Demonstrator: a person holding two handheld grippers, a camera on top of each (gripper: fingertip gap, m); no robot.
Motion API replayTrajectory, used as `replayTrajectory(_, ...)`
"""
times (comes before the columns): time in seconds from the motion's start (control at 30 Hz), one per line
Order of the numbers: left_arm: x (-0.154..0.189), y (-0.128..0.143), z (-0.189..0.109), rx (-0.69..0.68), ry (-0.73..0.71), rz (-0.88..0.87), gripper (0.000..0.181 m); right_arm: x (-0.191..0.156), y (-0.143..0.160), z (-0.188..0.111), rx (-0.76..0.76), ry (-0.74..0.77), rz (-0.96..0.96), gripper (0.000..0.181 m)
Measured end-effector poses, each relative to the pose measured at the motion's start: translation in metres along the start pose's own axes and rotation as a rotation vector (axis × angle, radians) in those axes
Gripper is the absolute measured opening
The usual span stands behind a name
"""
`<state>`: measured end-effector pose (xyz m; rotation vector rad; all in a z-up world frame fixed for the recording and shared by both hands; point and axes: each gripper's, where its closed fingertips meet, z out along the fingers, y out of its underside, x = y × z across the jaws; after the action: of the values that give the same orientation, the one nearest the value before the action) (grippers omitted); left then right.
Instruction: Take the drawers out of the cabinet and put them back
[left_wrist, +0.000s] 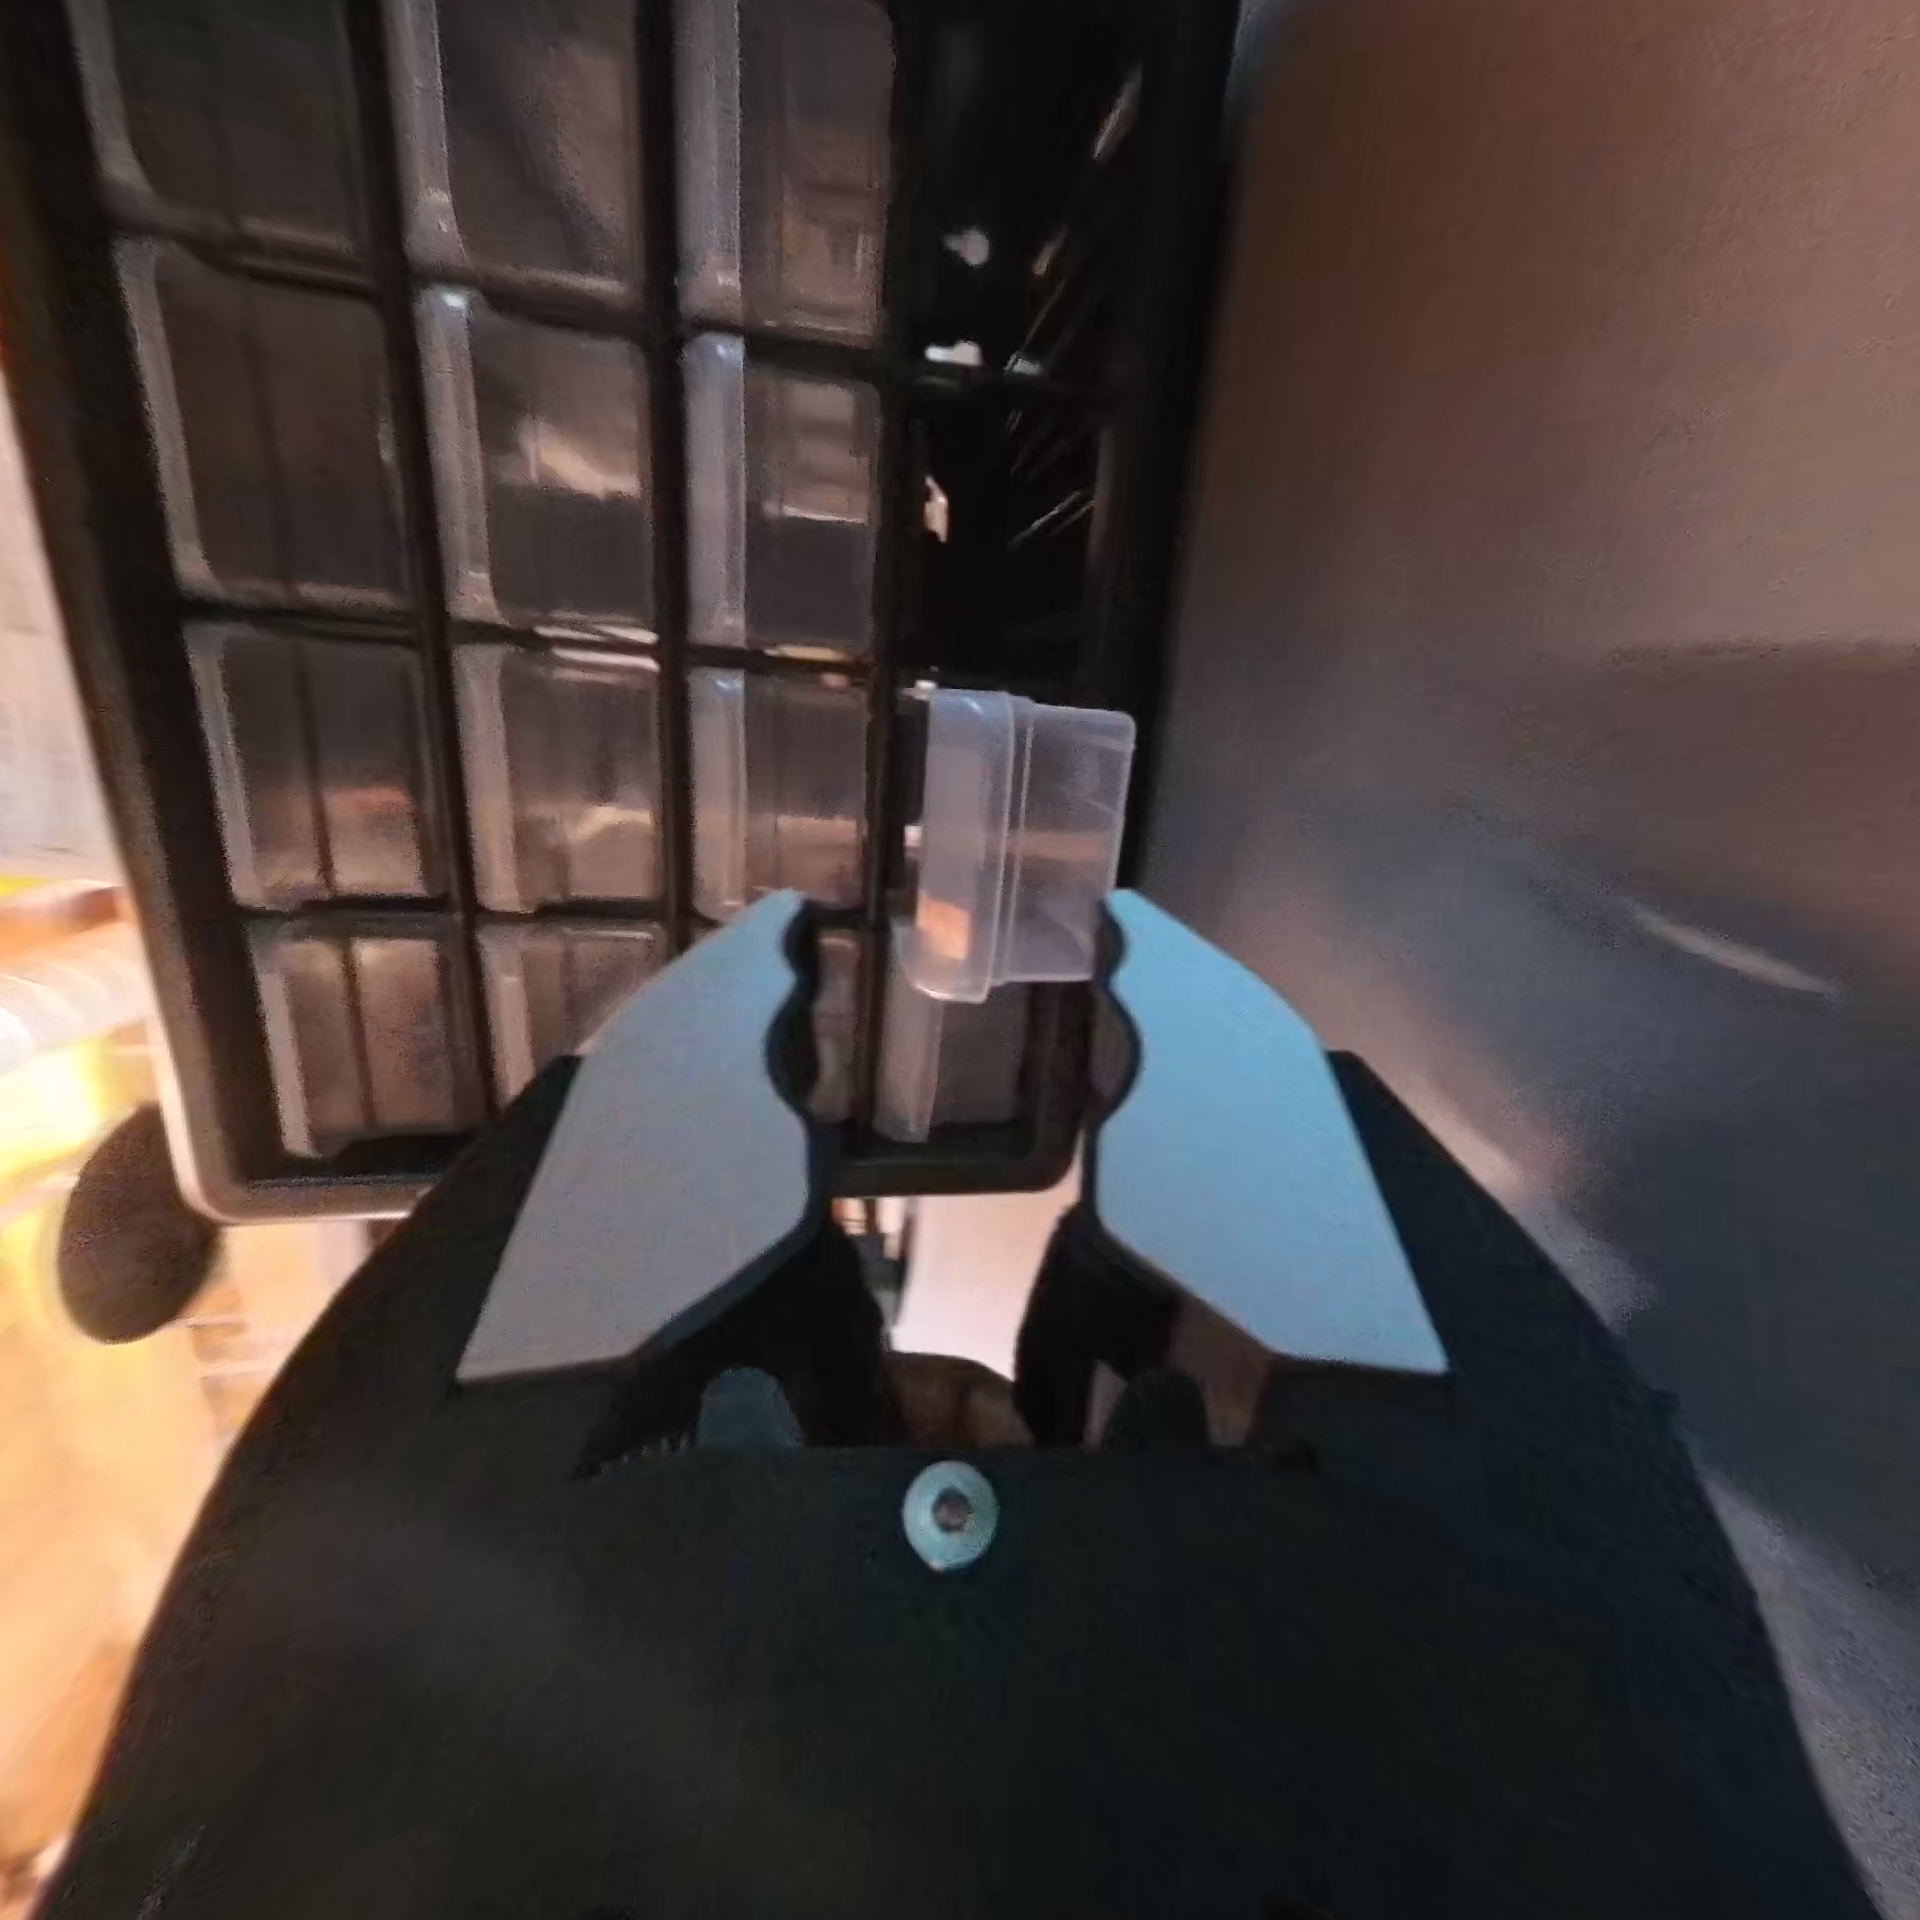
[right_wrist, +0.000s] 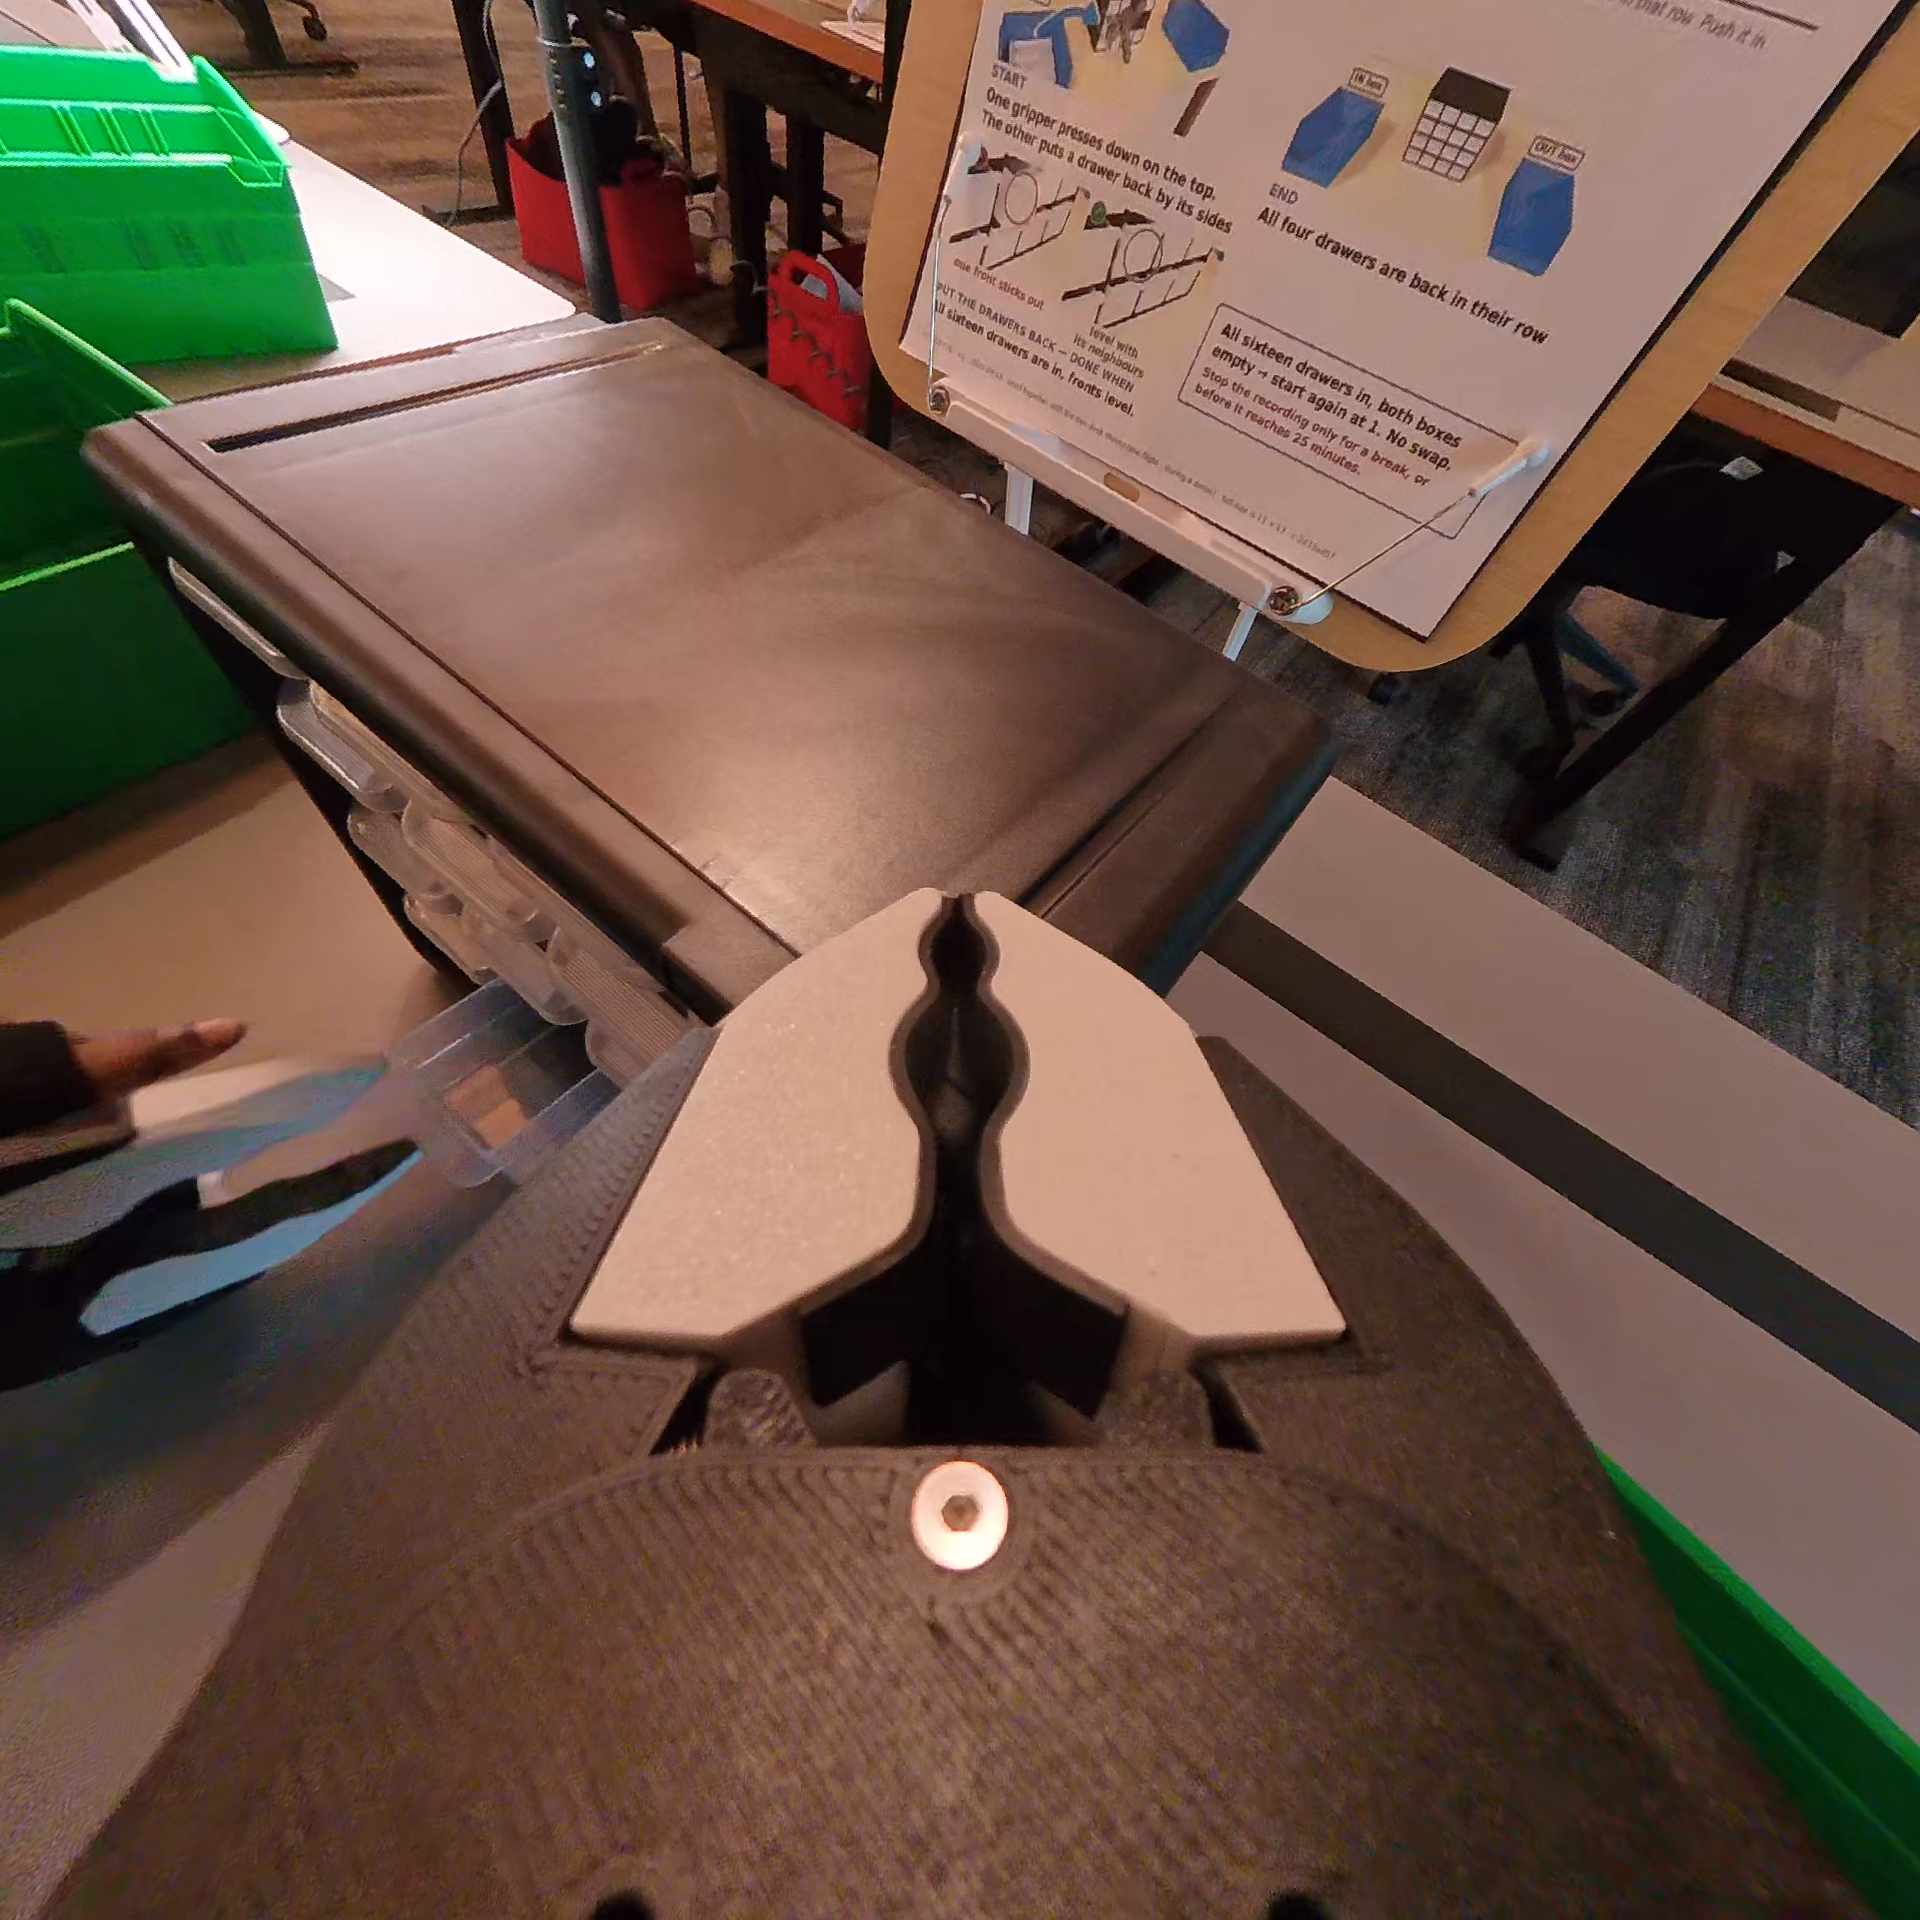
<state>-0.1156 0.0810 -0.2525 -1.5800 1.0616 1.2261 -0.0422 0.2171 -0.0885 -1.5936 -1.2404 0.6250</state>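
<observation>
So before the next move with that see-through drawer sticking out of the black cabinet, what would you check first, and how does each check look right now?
1. Left gripper open wide enough for the drawer: ok, its fingers are spread.
2. Drawer lined up between those fingers: ok, it sits just beyond the tips, slightly toward the right one.
3. Drawer partly out of the cabinet: ok, it sticks out past its neighbours.
4. Right gripper shut over the cabinet top: ok; whether it presses down, cannot tell.
5. Empty slots above the drawer: ok, they look dark and open.
6. Picture sharp enough to judge contact: not ok, the left wrist view is blurred.
</observation>
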Motion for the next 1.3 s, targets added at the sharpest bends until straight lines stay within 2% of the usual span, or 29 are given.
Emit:
replayTrajectory(0.1, 0.011, 0.002, 0.005, -0.032, 0.121, -0.062, 0.07, 0.0, 0.0, 0.0, 0.004, 0.01, -0.002, 0.001)
replayTrajectory(0.2, 0.01, 0.003, 0.018, -0.058, 0.102, 0.011, 0.071, 0.0, 0.0, 0.0, 0.003, 0.018, -0.009, 0.001)
replayTrajectory(0.27, 0.008, 0.003, 0.025, -0.066, 0.081, 0.066, 0.066, 0.0, 0.0, 0.0, 0.0, 0.012, -0.009, 0.001)
replayTrajectory(0.33, 0.01, 0.004, 0.031, -0.074, 0.078, 0.113, 0.047, 0.0, 0.0, 0.0, 0.001, 0.005, -0.006, 0.001)
replayTrajectory(0.4, 0.012, 0.005, 0.032, -0.079, 0.08, 0.137, 0.042, 0.0, 0.0, 0.0, 0.007, 0.003, -0.004, 0.001)
replayTrajectory(0.9, 0.025, -0.02, -0.043, -0.095, 0.208, 0.068, 0.039, 0.0, 0.0, 0.0, 0.004, 0.019, -0.015, 0.002)
replayTrajectory(1.1, 0.013, -0.022, -0.057, -0.127, 0.341, -0.016, 0.039, 0.0, -0.001, 0.0, 0.006, 0.019, -0.015, 0.002)
replayTrajectory(1.3, -0.012, -0.022, -0.058, -0.099, 0.557, -0.099, 0.039, 0.0, -0.001, 0.0, 0.0, 0.02, -0.021, 0.002)
